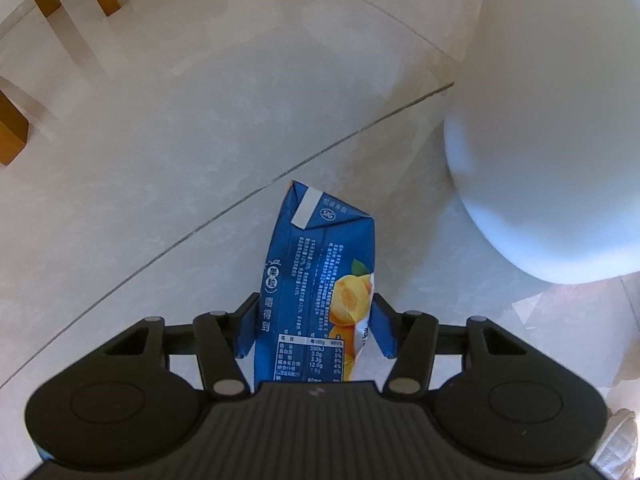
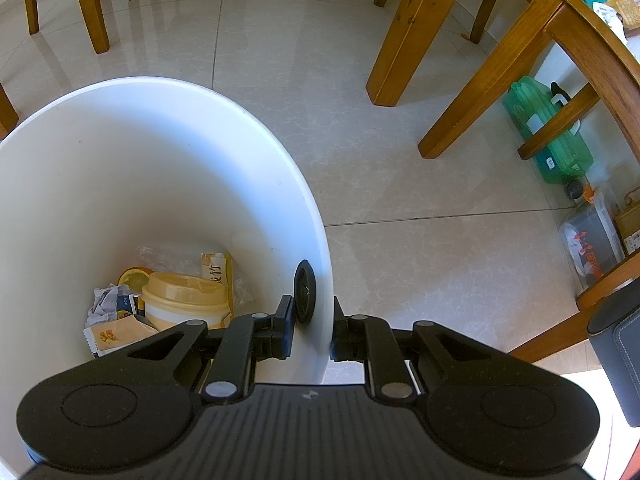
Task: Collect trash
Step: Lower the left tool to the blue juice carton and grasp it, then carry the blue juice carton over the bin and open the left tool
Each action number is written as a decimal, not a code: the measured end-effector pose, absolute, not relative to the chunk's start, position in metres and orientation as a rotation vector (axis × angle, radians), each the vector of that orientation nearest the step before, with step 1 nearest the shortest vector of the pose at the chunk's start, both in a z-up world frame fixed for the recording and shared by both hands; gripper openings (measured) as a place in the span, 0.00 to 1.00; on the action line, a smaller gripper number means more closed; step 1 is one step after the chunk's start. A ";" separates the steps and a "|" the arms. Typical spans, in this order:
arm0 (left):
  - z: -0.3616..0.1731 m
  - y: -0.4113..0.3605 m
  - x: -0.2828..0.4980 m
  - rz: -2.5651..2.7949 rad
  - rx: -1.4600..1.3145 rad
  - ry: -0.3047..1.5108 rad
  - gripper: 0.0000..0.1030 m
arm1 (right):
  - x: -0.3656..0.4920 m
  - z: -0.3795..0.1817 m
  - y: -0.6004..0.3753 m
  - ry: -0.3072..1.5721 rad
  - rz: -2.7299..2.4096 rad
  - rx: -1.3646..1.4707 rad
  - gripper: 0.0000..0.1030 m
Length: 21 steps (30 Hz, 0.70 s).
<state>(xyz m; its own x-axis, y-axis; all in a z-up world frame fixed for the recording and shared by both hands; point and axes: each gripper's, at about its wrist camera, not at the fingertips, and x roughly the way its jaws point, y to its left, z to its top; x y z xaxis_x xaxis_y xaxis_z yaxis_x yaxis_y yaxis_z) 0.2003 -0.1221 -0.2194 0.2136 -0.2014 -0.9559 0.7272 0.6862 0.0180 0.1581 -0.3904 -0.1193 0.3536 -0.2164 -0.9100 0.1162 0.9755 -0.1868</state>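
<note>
Carton: you've got the blue juice carton (image 1: pixel 320 280) pinched low between the left gripper (image 1: pixel 316 328) fingers, top end pointing out over the tiled floor (image 1: pixel 160 160), clear of the ground as far as I can judge.
Bin: the white bin (image 2: pixel 168 168) sits just to the carton's right in the left view; your right gripper (image 2: pixel 312 328) has its fingers clamped across the rim wall, one inside, one outside.
Already in: a yellow lidded cup (image 2: pixel 184 300), crumpled paper (image 2: pixel 106 300) and wrappers lie at the bottom.
Risk one: your hold is near the carton's base, so a quick swing could pivot it out of the pads.
Risk two: release before the carton clears the rim and it likely bounces back to the floor.
Risk three: pull on the rim while tipping and the light bin may tilt and spill.
Writing: "SIG" in a ring near the carton's top fold, Chinese text, a nutrition table reading "100g", "NRV%", "12.0g"; apricot-like fruit pictured.
Surroundings: wooden chair legs (image 2: pixel 404 36) stand well apart from the bin.
</note>
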 end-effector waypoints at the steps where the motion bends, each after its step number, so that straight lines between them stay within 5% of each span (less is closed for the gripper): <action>1: -0.219 -0.122 0.200 -0.687 0.529 1.190 0.54 | 0.158 -0.119 -0.390 1.191 -0.217 -0.093 0.18; 13: -0.195 -0.117 0.198 -0.701 0.523 1.191 0.54 | 0.159 -0.119 -0.389 1.192 -0.227 -0.103 0.19; 21: -0.125 -0.105 0.178 -0.762 0.516 1.152 0.54 | 0.158 -0.119 -0.388 1.190 -0.228 -0.110 0.19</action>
